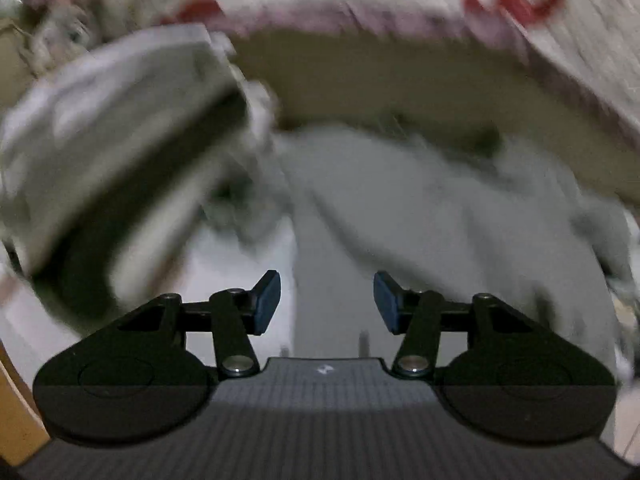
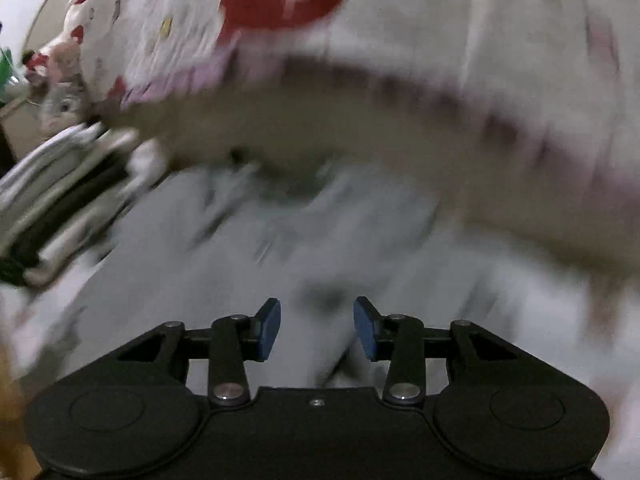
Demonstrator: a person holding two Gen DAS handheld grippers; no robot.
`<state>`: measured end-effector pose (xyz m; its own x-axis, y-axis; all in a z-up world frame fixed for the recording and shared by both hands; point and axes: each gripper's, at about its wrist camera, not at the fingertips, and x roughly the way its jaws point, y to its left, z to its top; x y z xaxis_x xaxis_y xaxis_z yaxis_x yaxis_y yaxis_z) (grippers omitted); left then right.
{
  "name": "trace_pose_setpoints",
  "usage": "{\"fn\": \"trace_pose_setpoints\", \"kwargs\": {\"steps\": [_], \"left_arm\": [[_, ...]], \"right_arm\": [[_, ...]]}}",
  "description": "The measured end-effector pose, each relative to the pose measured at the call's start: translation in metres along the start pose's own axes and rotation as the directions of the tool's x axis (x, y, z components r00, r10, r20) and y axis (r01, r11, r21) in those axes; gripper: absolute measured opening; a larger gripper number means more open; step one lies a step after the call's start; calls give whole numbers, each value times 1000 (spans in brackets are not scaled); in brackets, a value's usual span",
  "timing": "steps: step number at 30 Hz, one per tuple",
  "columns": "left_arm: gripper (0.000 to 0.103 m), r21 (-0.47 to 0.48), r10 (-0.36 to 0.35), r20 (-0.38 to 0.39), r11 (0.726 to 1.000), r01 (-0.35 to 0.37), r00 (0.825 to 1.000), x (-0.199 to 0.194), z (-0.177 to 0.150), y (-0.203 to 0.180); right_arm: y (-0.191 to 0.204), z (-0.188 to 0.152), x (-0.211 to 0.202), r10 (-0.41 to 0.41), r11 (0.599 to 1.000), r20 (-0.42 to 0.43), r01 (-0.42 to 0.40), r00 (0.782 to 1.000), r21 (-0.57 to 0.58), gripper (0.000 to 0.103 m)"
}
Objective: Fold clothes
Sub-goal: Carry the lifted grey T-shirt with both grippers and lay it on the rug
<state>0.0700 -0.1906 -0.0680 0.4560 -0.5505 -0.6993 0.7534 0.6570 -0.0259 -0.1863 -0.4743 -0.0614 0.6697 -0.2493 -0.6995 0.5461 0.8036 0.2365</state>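
Observation:
Both views are smeared by motion. A light grey garment (image 1: 420, 216) lies spread on the surface below my left gripper (image 1: 327, 303), whose blue pads stand apart with a clear gap and nothing pinched between them. The same grey garment (image 2: 248, 248) fills the middle of the right wrist view, under my right gripper (image 2: 317, 329), which is also open, its pads apart over the cloth. A stack of folded clothes (image 1: 120, 152), grey, white and black, sits at the left; the folded stack (image 2: 60, 196) also shows at the left of the right wrist view.
A white blanket with red prints (image 2: 440, 40) and a pink hem lies bunched along the far side; the same blanket (image 1: 540, 12) edges the top of the left view. A tan bed surface (image 1: 380, 80) shows between blanket and garment. A soft toy (image 2: 60, 80) sits far left.

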Motion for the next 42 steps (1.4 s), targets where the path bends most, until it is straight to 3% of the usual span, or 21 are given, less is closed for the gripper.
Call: {"fn": "trace_pose_setpoints", "kwargs": {"steps": [2,5,7,9,10,13,15,17,19,20,21,23,24,25,26,28,31,34,36,39,42], "left_arm": [[51,32,-9,-67,999,11,998,-3,-21,-7],[57,34,2,-109,999,2,994,-12,-29,-14],[61,10,-2,-145,1000,4,989,-16,-37,-13],[61,-18,-22,-189,1000,19,982,-16,-46,-8],[61,-27,-28,-212,999,23,977,-15,-52,-5],[62,0,-9,-251,1000,9,968,-9,-62,-3],[69,47,5,-274,999,8,962,-2,-66,-7],[69,101,22,-294,995,8,956,5,-72,-15],[72,147,41,-290,989,2,956,7,-75,-22],[72,161,46,-283,987,0,958,7,-76,-23],[72,170,50,-275,985,-2,960,6,-76,-24],[73,181,56,-260,983,-8,964,5,-77,-24],[60,183,53,-247,983,-7,967,5,-76,-24],[41,196,51,-223,980,-6,974,3,-74,-25],[4,216,49,-190,976,-7,981,0,-70,-27],[5,255,56,-78,966,-35,995,-8,-58,-29],[5,232,26,73,972,-42,997,-15,-36,-19],[5,93,10,66,996,-16,998,9,-23,1],[6,-47,-1,35,999,3,999,30,-22,17],[6,-258,-36,-9,966,32,999,51,-28,42],[6,-236,-24,30,971,31,999,42,-30,42]], "right_arm": [[10,-39,10,94,993,-81,-87,992,83,46],[25,-70,19,235,963,-147,-211,961,167,46],[39,-80,16,328,942,-193,-305,925,141,48],[55,-88,10,379,926,-231,-368,896,88,57],[60,-92,9,398,917,-251,-392,882,76,61],[75,-102,16,423,901,-313,-432,850,44,62],[79,-107,22,416,903,-331,-427,847,42,62],[84,-111,29,417,902,-352,-430,838,44,62],[91,-114,38,462,877,-390,-474,796,72,62],[95,-119,39,470,870,-400,-490,786,60,62],[101,-126,38,458,869,-408,-495,789,18,62],[111,-129,32,395,880,-372,-462,840,-108,52],[114,-128,28,364,884,-337,-436,868,-169,43],[115,-126,24,340,887,-298,-410,892,-214,8],[112,-119,18,331,894,-252,-388,909,-224,6],[101,-101,5,313,914,-152,-341,937,-221,6],[77,-73,-25,253,955,12,-248,967,-164,5],[43,-53,-41,121,993,138,-118,983,-28,5],[24,-51,-37,26,998,153,-35,988,56,5],[9,-57,-33,-53,994,139,39,989,105,5],[9,-57,-37,-127,989,171,112,977,91,4]]}}
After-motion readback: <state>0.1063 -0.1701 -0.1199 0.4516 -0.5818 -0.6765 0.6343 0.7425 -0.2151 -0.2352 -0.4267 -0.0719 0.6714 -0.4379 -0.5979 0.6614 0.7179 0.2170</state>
